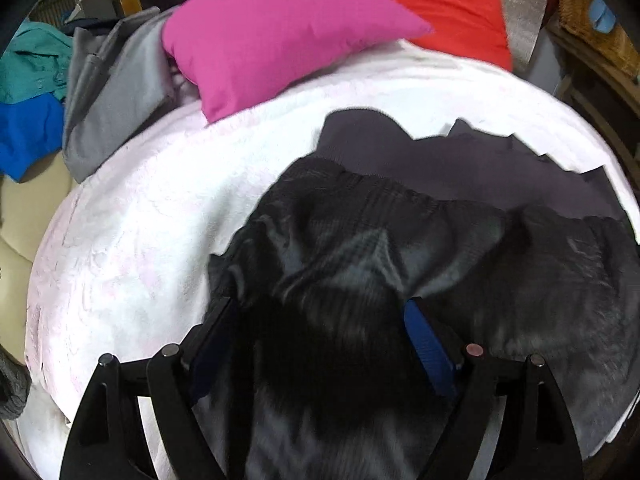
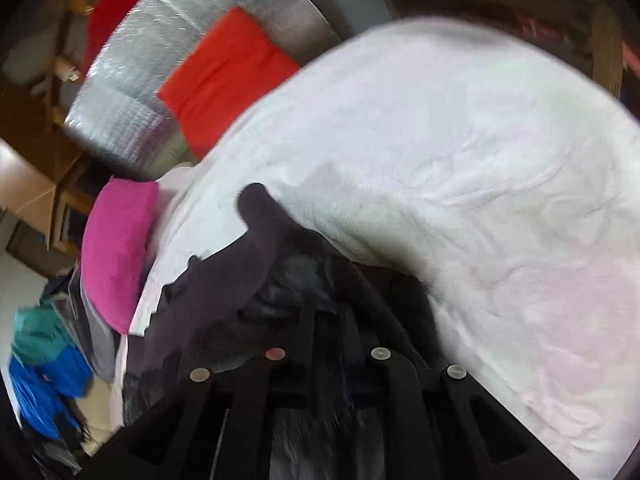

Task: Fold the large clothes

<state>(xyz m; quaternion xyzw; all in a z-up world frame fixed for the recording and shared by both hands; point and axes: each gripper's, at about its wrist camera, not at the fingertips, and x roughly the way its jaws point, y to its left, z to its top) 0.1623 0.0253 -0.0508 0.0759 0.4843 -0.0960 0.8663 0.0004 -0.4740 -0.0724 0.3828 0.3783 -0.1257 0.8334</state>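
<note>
A dark grey-black fleece garment [image 1: 400, 240] lies on a white blanket [image 1: 140, 240], spread to the right with a smoother dark purple-grey part [image 1: 460, 164] behind it. My left gripper [image 1: 320, 312] has its blue-padded fingers [image 1: 428, 344] wide apart, and a bunched fold of the garment lies between them. In the right wrist view the same garment [image 2: 224, 280] bunches up in front of my right gripper [image 2: 324, 312], whose fingers stand close together with dark cloth between them. The view is blurred.
A magenta pillow [image 1: 272, 32] and a red pillow [image 1: 452, 12] lie at the far side of the blanket. Grey [image 1: 116, 92], teal and blue clothes [image 1: 28, 132] are piled at the left. A silver padded panel [image 2: 168, 80] and wooden furniture [image 1: 596, 40] stand behind.
</note>
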